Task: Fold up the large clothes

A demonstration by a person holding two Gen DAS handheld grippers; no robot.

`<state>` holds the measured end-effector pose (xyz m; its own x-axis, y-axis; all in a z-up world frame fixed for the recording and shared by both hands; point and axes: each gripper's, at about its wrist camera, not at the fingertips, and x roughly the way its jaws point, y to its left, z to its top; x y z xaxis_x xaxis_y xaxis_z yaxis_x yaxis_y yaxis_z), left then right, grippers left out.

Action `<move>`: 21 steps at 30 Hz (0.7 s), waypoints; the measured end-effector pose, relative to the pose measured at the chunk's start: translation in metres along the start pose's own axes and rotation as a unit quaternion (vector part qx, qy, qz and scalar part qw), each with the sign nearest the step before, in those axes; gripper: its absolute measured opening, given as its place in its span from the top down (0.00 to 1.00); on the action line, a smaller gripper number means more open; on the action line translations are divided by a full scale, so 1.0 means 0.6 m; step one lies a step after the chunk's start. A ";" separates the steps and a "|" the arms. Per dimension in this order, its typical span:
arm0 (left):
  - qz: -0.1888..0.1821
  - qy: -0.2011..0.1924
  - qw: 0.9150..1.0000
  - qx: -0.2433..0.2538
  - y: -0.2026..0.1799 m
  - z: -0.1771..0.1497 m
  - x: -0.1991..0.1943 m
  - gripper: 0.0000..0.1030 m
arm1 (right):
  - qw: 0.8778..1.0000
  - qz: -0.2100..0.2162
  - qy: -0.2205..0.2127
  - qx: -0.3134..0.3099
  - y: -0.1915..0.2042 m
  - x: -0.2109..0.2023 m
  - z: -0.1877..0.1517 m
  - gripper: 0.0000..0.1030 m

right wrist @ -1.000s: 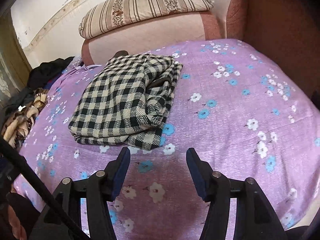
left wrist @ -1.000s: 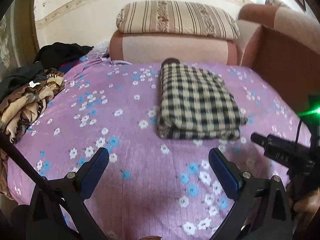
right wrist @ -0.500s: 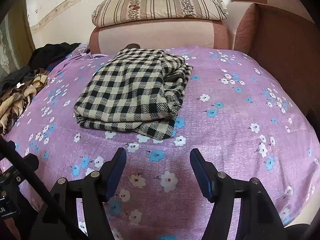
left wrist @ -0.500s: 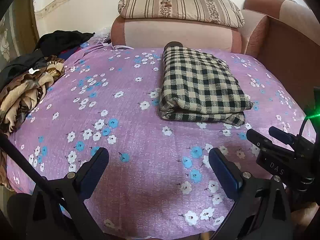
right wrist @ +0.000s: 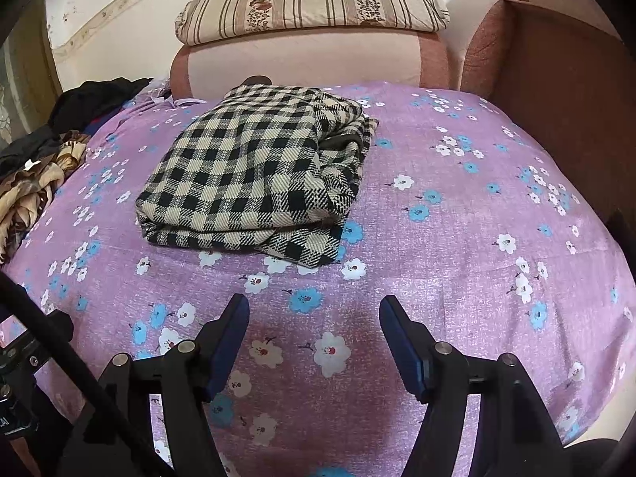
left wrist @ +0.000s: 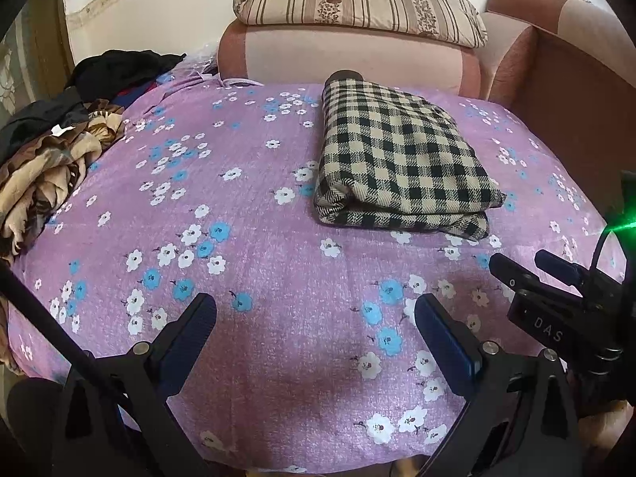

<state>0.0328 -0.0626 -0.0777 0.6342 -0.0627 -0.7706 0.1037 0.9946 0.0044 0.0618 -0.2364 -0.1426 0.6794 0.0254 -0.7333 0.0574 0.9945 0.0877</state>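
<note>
A black-and-cream checked garment (left wrist: pixel 401 159) (right wrist: pixel 254 171) lies folded into a thick rectangle on the purple flowered bedsheet (left wrist: pixel 238 246) (right wrist: pixel 457 218). My left gripper (left wrist: pixel 314 302) hovers over bare sheet short of the bundle's near left corner, open, with nothing between its blue pads. My right gripper (right wrist: pixel 314 300) hangs open and empty over the sheet just in front of the bundle's near right corner. The right gripper's fingers (left wrist: pixel 516 274) also show at the right edge of the left wrist view. Neither gripper touches the garment.
A heap of unfolded clothes (left wrist: pixel 43 167) (right wrist: pixel 31 175), brown, cream and black, lies at the bed's left edge. A striped pillow (left wrist: pixel 357 0) (right wrist: pixel 314 0) rests on the pink sofa back behind. A brown sofa arm (left wrist: pixel 576 91) (right wrist: pixel 556 79) walls the right side.
Both grippers have drawn back a little from the folded garment, which now sits farther up in both views. The right view has rolled level and its jaws stand slightly wider.
</note>
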 end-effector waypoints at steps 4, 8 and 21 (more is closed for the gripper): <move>0.001 0.000 1.000 0.001 -0.001 -0.001 0.001 0.03 | 1.000 -0.001 0.000 -0.002 0.002 0.000 -0.001 0.29; 0.001 0.003 1.000 0.001 -0.001 -0.003 0.002 0.03 | 1.000 -0.005 -0.002 -0.006 0.005 -0.002 -0.002 0.28; 0.001 0.008 1.000 0.002 0.002 -0.009 0.009 0.03 | 1.000 -0.007 -0.003 -0.008 0.007 -0.003 -0.003 0.27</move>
<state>0.0320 -0.0612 -0.0851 0.6217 -0.0587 -0.7810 0.1055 0.9944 0.0092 0.0595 -0.2322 -0.1421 0.6829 0.0101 -0.7304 0.0561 0.9962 0.0663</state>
